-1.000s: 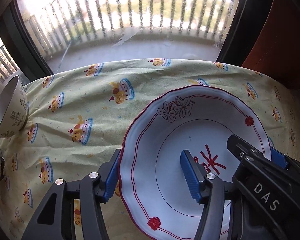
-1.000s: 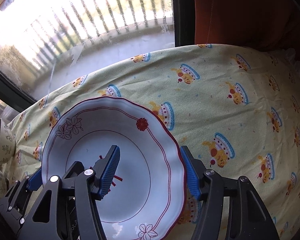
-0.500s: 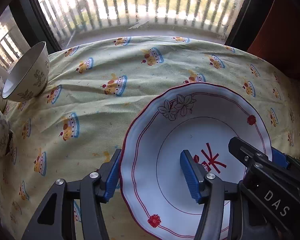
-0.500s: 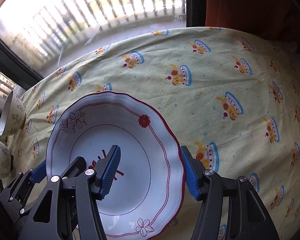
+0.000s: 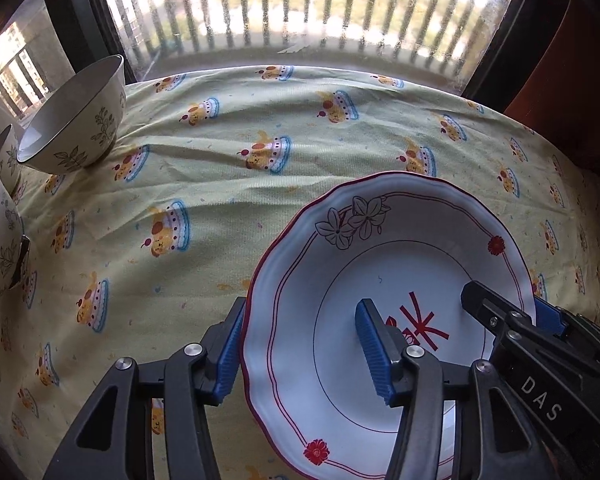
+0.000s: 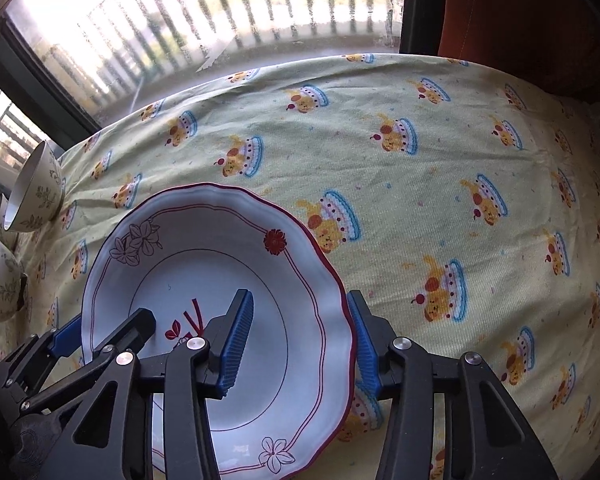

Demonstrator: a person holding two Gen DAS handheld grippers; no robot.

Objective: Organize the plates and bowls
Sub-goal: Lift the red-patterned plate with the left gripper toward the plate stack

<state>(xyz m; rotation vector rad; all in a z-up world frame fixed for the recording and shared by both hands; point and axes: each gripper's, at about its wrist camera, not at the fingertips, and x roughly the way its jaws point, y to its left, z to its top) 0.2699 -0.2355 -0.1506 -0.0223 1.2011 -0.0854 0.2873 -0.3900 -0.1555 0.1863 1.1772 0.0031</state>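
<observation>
1. Left wrist view. Left tool (image 5: 300, 350): blue-padded fingers spread to either side of the plate's left rim, one pad outside the rim, one over the inside; whether they press the rim cannot be told.
2. Plate (image 5: 340, 280): white, scalloped red edge, flower prints, red mark at centre; sits ahead and right of the left tool, over the table.
3. Right tool (image 5: 540, 332): enters from the right, one finger over the plate's inside, blue pad at the right rim.
4. Bowls (image 5: 76, 120): cream, leaf print, far left of the tool, on the tablecloth (image 5: 260, 200); two more at the left edge.
5. Window (image 5: 300, 4) with railing beyond the table.
6. Right wrist view. Right tool (image 6: 300, 340): fingers astride the plate's (image 6: 204, 264) right rim, spread; contact cannot be told.
7. Left tool (image 6: 100, 332): at the plate's left rim, lower left.
8. Bowls (image 6: 36, 196): far left. Tablecloth (image 6: 420, 180) ahead and right.
</observation>
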